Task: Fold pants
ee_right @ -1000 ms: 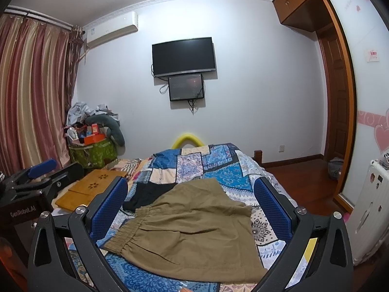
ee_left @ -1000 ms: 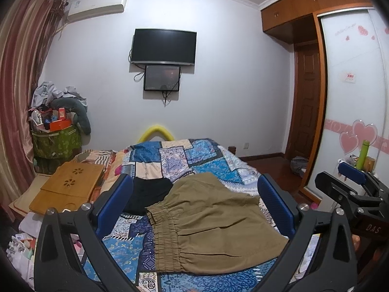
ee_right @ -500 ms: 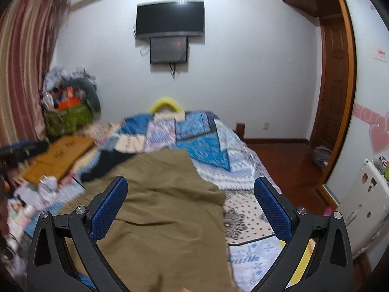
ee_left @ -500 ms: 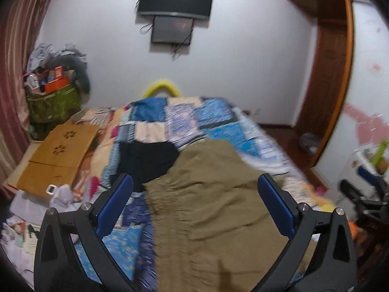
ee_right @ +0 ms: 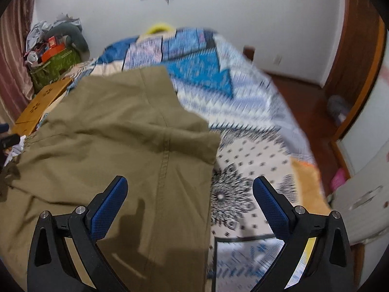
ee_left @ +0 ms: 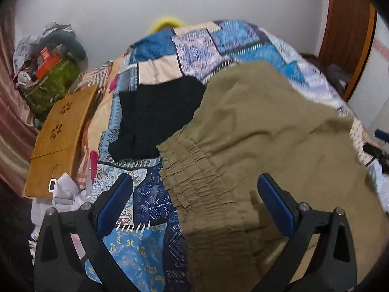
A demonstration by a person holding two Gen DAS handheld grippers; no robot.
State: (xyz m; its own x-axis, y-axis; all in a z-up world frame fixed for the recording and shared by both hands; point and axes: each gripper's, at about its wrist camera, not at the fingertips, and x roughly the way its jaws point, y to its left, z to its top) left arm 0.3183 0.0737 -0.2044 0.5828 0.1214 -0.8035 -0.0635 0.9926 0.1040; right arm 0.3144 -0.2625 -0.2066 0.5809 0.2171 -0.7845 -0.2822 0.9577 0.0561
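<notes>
— What's nearest, from where you stand?

— The left gripper [ee_left: 194, 202], fingers spread wide and gripping nothing, hanging over the gathered waistband of the khaki pants [ee_left: 262, 150]. The right gripper [ee_right: 189, 202] is just as wide apart and empty, above the leg end, its left finger over the cloth and its right over the bedspread [ee_right: 248, 150].

— And the pants themselves?

— Lying flat on the patchwork bedspread, waistband to the left, legs to the right, a long seam running down the near leg.

— Anything beside them?

— A black garment [ee_left: 155, 121] past the waistband, touching it. Left of the bed, a wooden lap table [ee_left: 60, 136]; farther back, a green bag [ee_left: 53, 82] heaped with clutter by the wall.
</notes>
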